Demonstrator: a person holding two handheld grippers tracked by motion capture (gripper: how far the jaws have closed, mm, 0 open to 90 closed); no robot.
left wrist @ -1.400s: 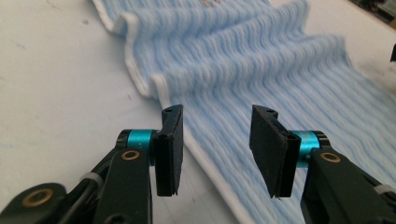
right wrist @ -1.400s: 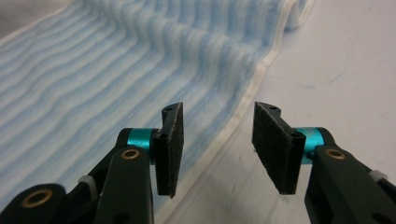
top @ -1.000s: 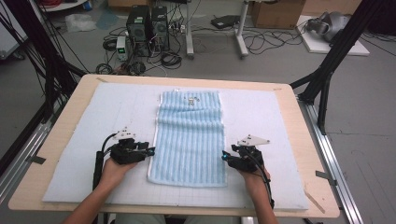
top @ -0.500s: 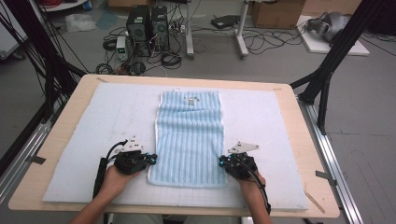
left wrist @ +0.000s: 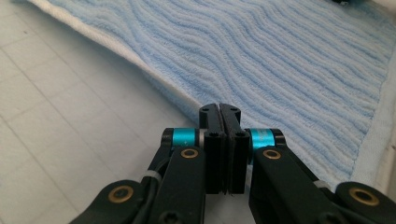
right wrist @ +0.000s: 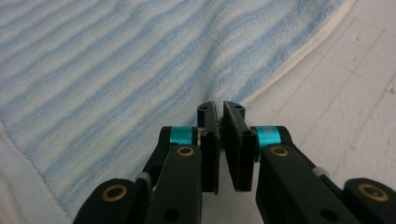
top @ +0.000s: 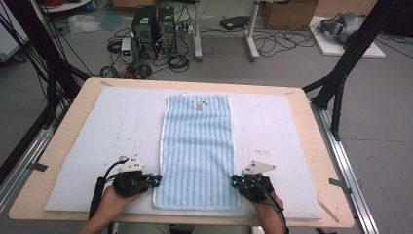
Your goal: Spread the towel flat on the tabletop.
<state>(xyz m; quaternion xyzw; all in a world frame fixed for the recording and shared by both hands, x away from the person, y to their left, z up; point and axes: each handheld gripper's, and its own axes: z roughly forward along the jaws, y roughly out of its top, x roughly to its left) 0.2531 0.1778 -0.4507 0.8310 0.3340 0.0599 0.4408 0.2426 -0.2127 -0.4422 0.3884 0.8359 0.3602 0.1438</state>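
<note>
A light blue striped towel (top: 197,151) lies flat, lengthwise, on a white mat (top: 92,126). My left gripper (top: 158,179) rests at the towel's left hem near its near corner. In the left gripper view, the left gripper (left wrist: 219,108) has its jaws pressed together, tips at the white hem of the towel (left wrist: 303,70). My right gripper (top: 234,181) sits at the right hem near the other near corner. In the right gripper view, the right gripper (right wrist: 220,105) has its tips almost touching at the edge of the towel (right wrist: 93,70). I see no cloth between either pair of jaws.
The mat covers a wooden table (top: 61,151). A small label (top: 199,104) sits at the towel's far end. Black frame legs (top: 341,73) stand off the far right corner, and computers with cables (top: 156,24) are on the floor beyond.
Both hands have slid toward the near edge of the table along the towel's sides, and each gripper has drawn in close to the hem.
</note>
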